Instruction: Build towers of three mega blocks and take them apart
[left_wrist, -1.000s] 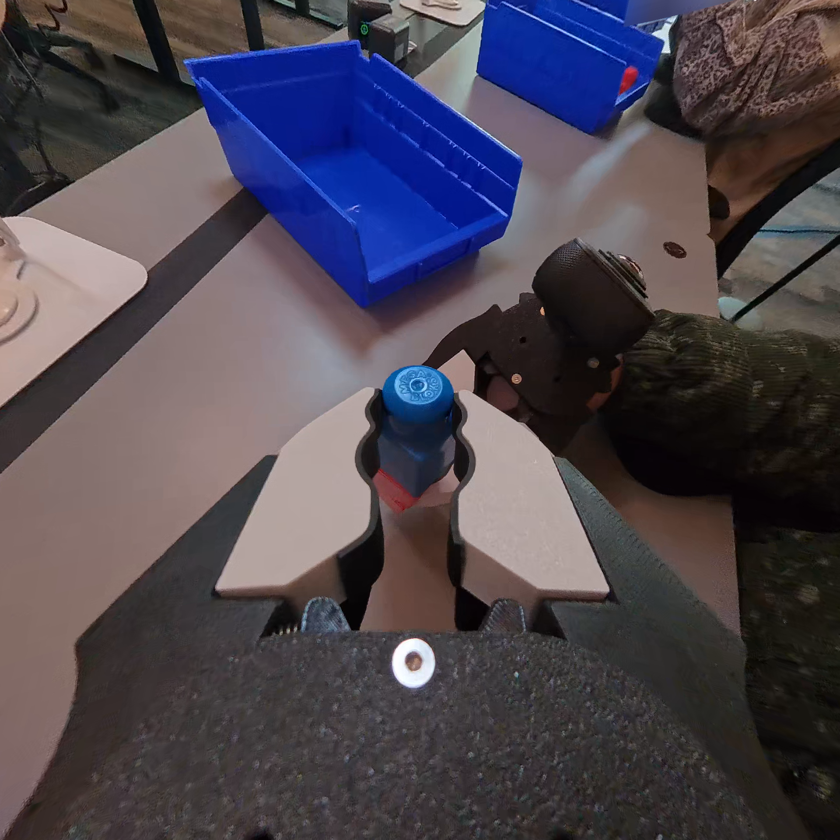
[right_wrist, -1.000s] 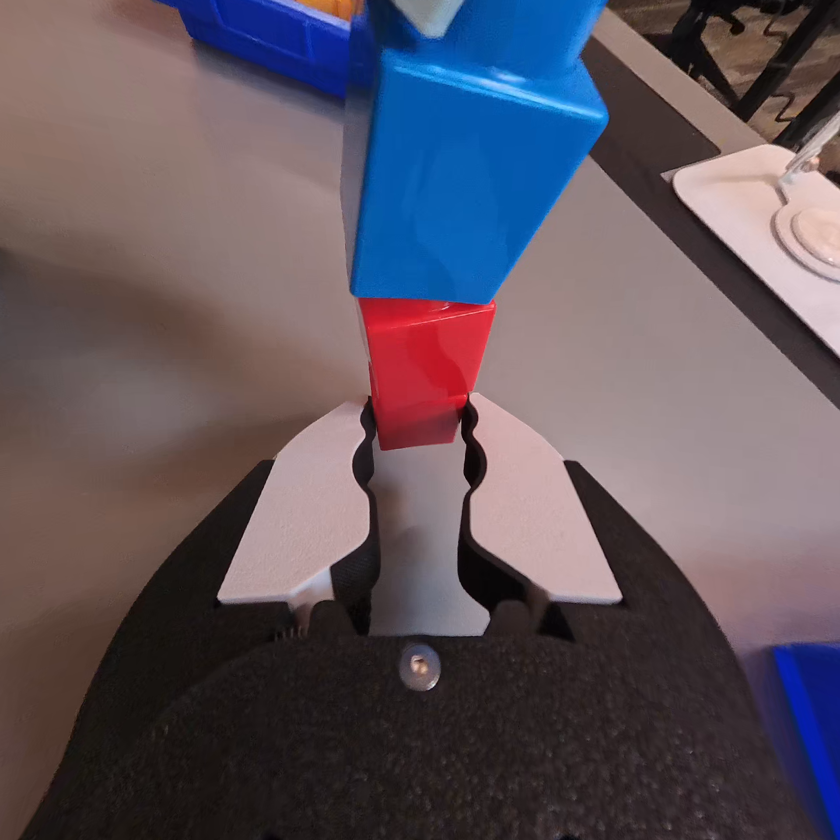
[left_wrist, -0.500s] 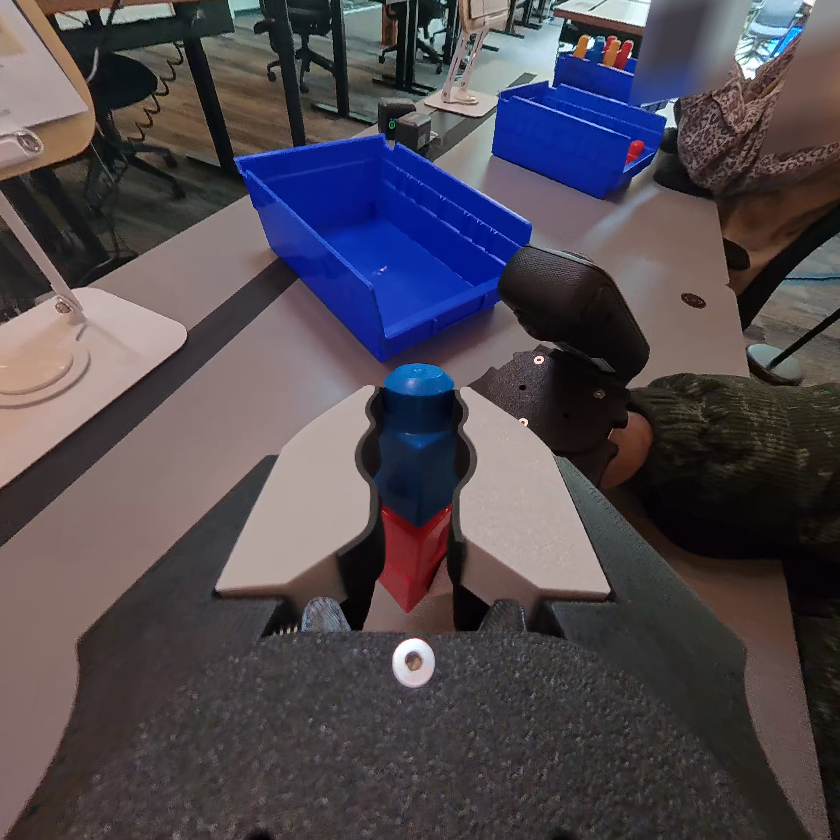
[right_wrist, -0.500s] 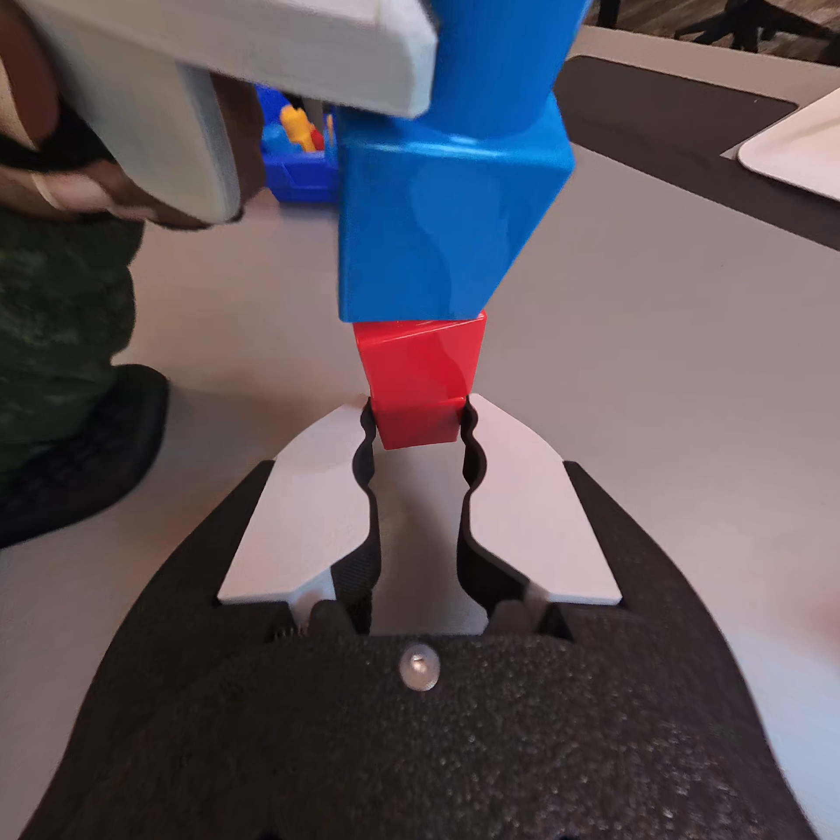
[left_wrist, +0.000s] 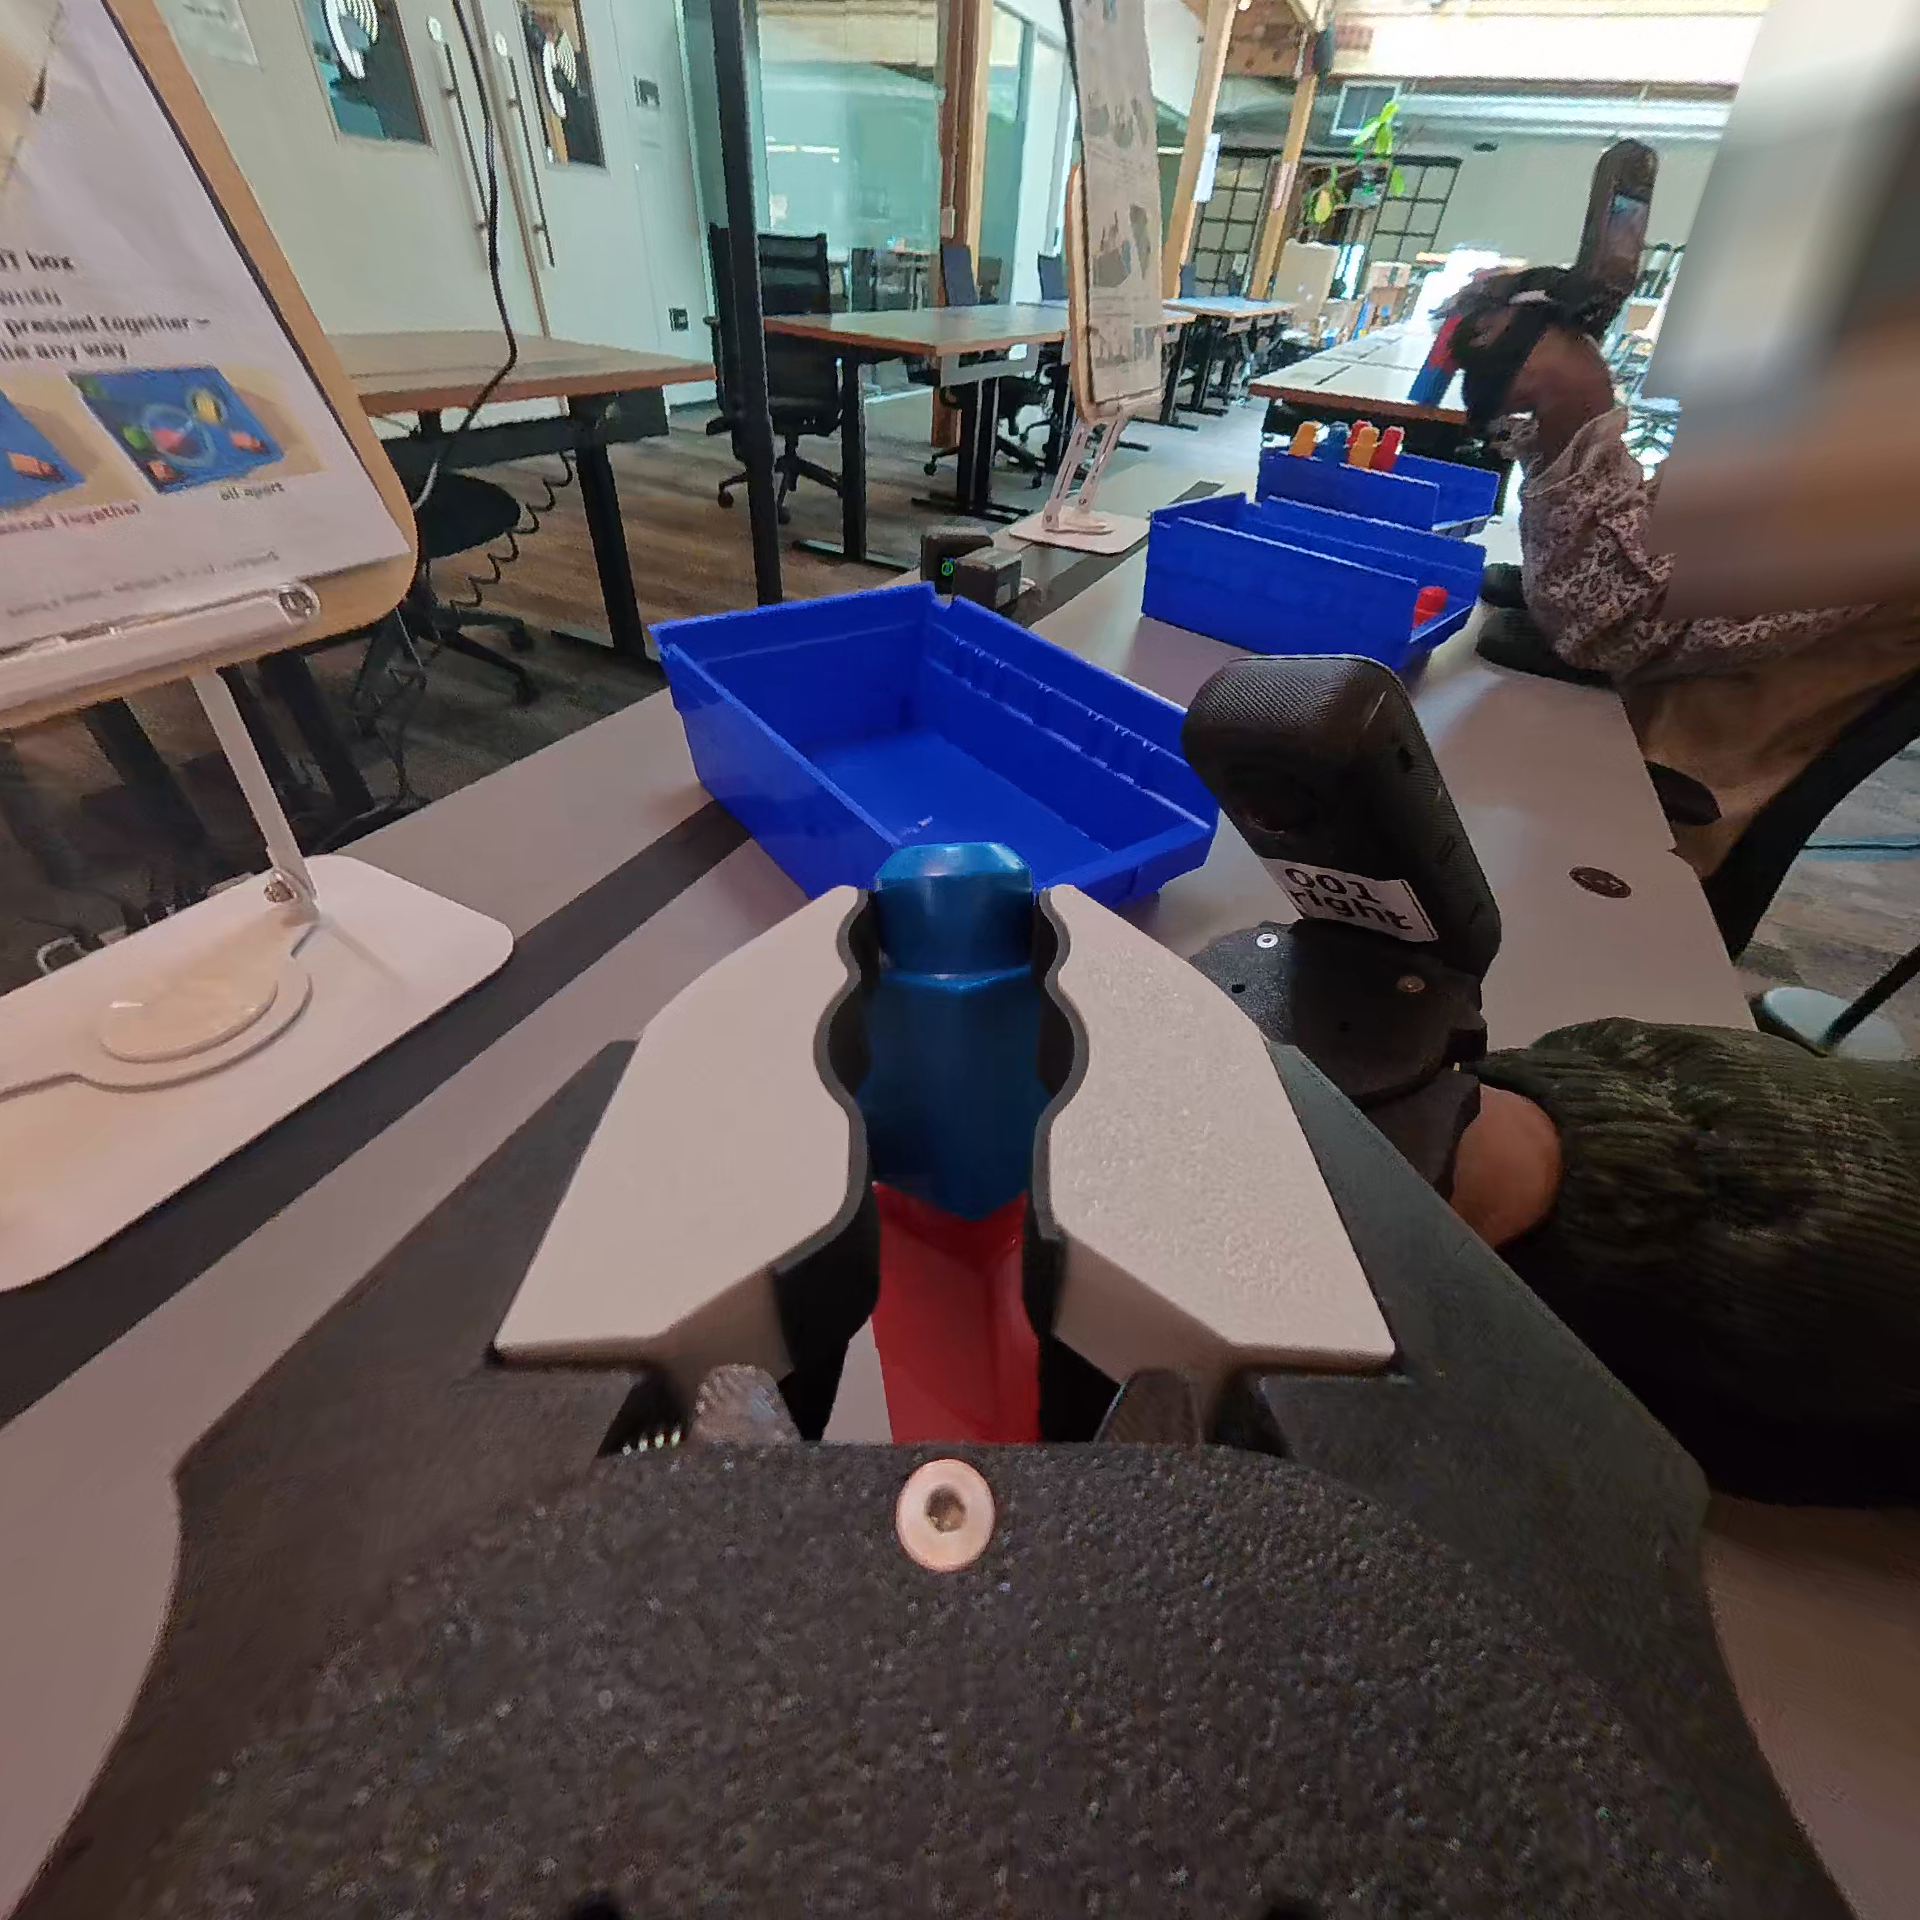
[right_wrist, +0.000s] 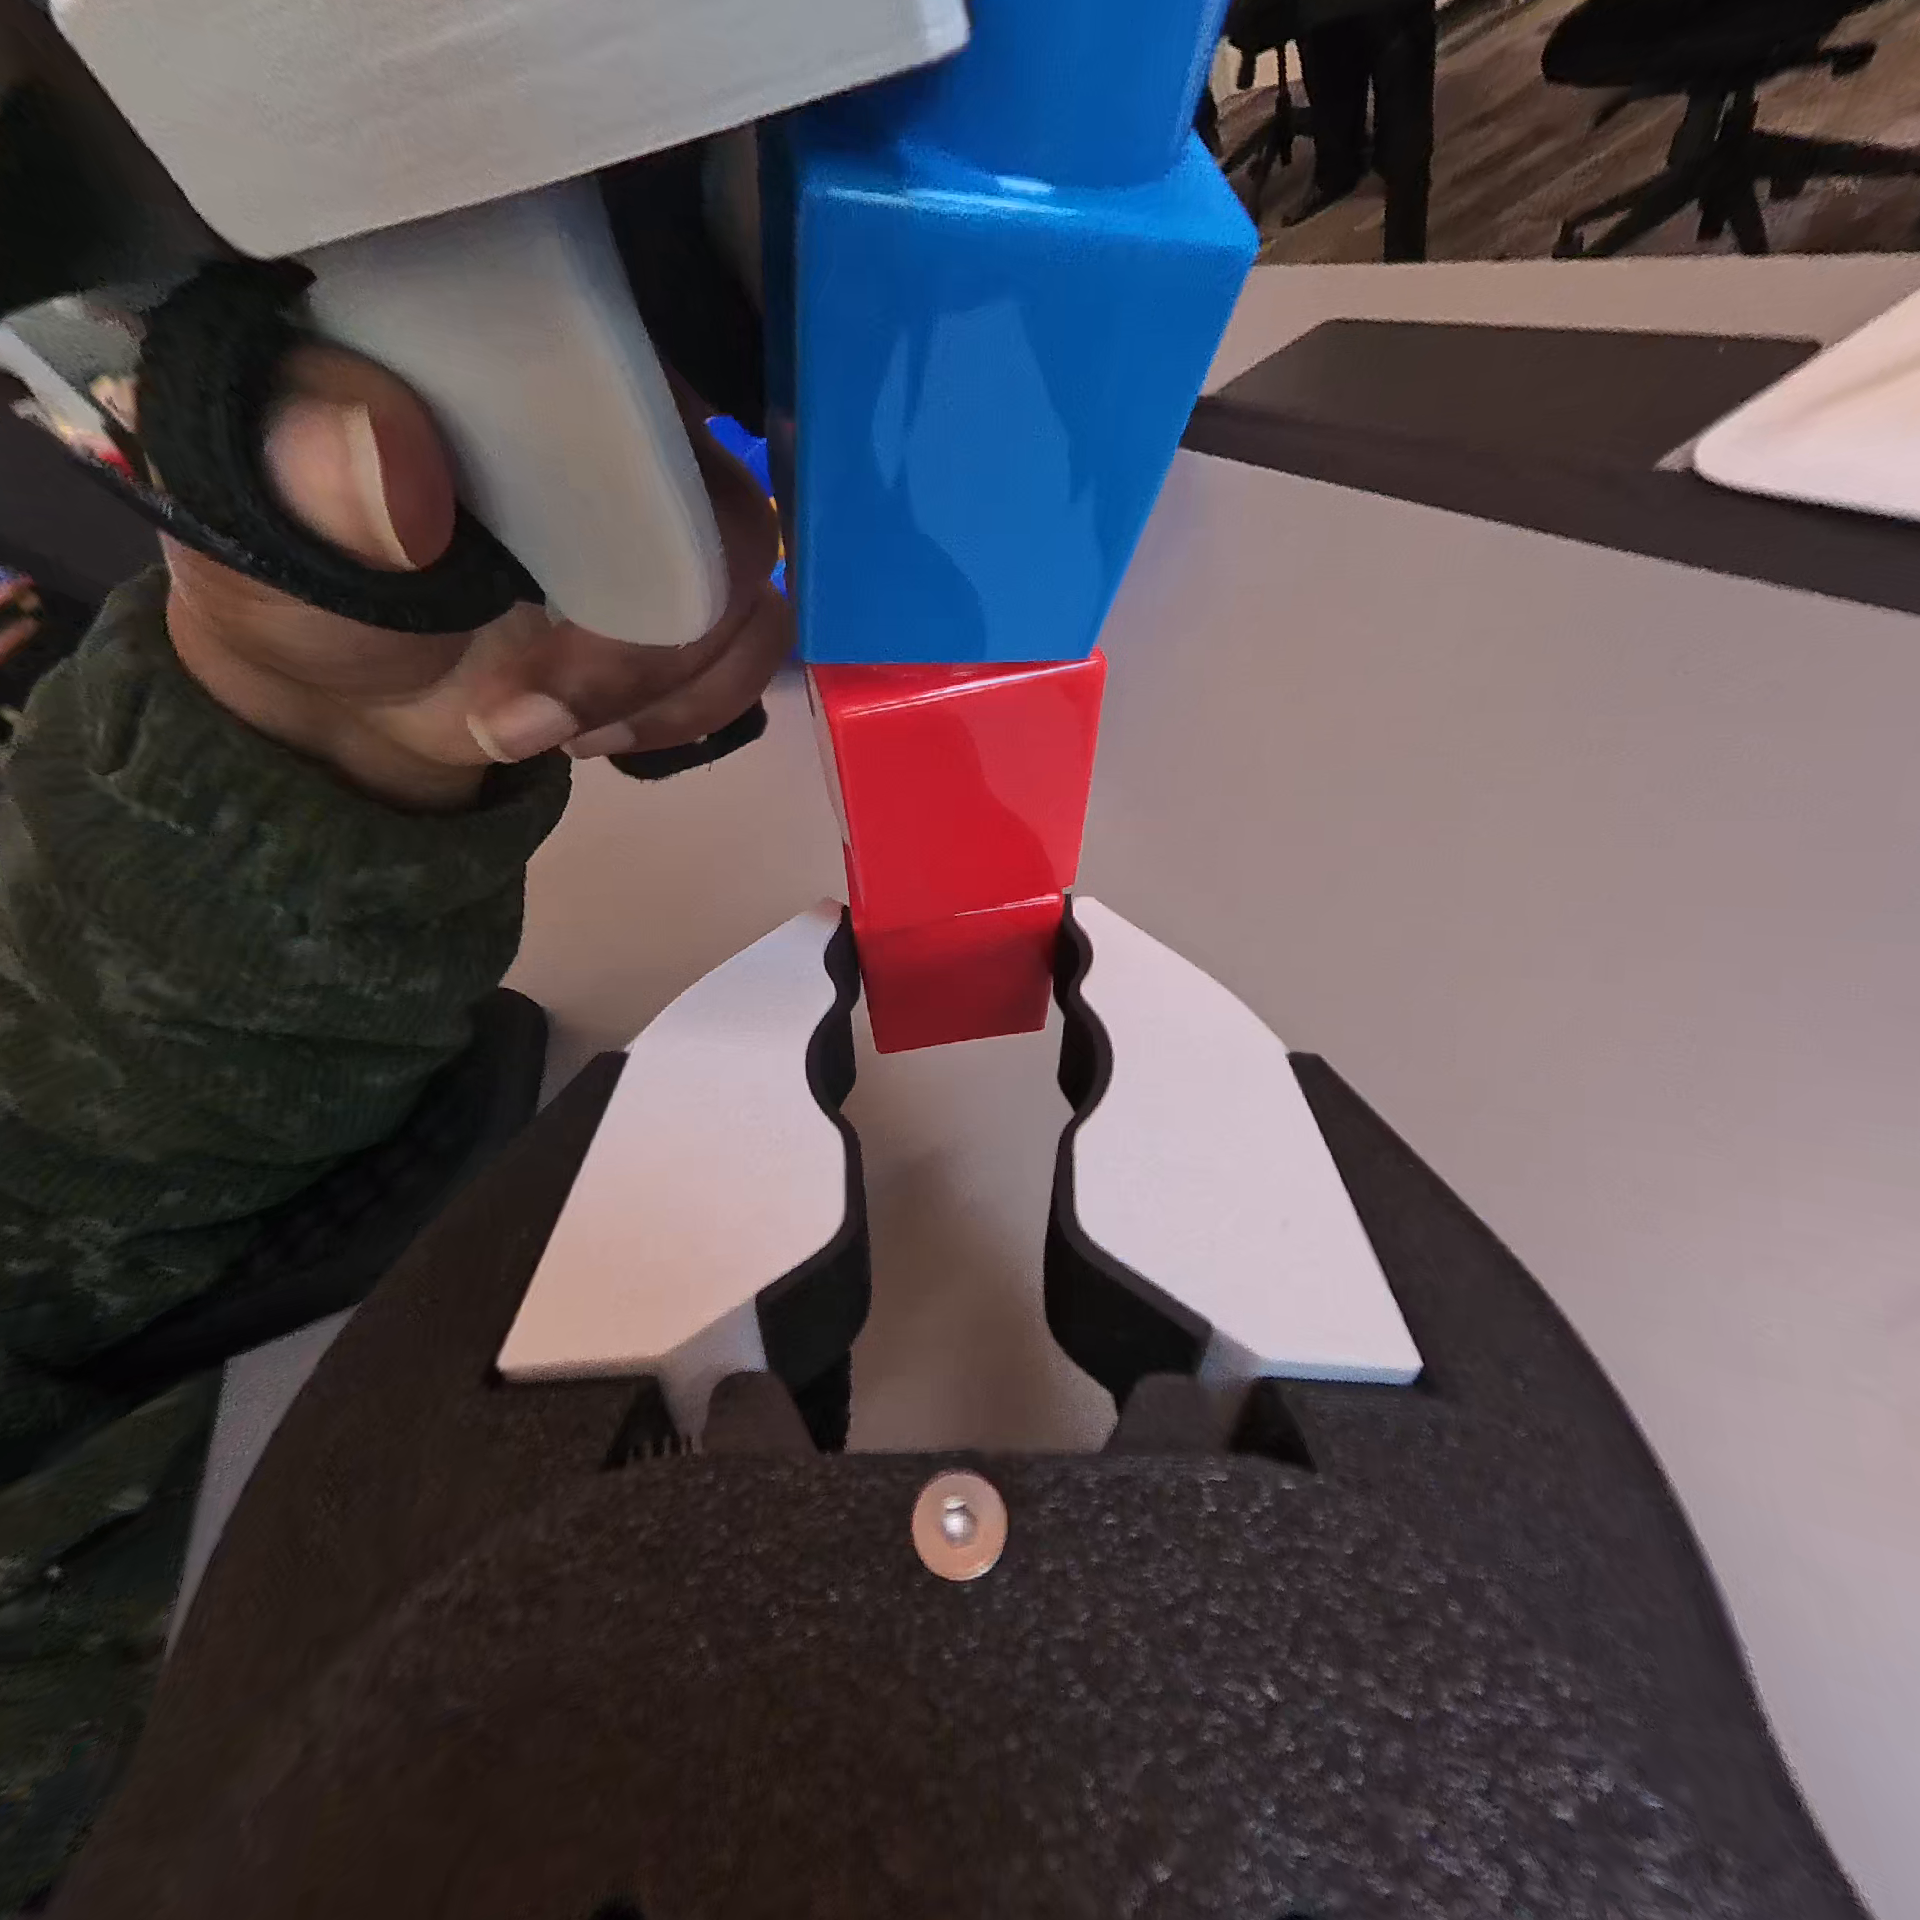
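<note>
A tower of a blue block (left_wrist: 951, 1049) on top of two red blocks (left_wrist: 956, 1330) is held between both grippers above the grey table (left_wrist: 582, 821). My left gripper (left_wrist: 951, 914) is shut on the blue block. My right gripper (right_wrist: 954, 925) is shut on the lowest red block (right_wrist: 956, 982), with the second red block (right_wrist: 961, 779) and the blue block (right_wrist: 997, 416) rising beyond it. A finger of the left gripper (right_wrist: 499, 114) and the hand holding it show at the upper left. The right gripper's body (left_wrist: 1340, 883) sits just right of the tower.
An empty blue bin (left_wrist: 1091, 717) stands on the table beyond the tower. Two more blue bins (left_wrist: 1288, 582) with blocks stand farther back right, near a seated person (left_wrist: 1590, 540). A sign stand with a white base (left_wrist: 208, 1039) is at the left, across a dark strip (left_wrist: 582, 925). One gripper's finger ends stand about 11 cm off the other's.
Both grippers have kept their hold. The left gripper has tilted from looking down on the tower to near level, so more of the red shows between its fingers and the room comes into view.
</note>
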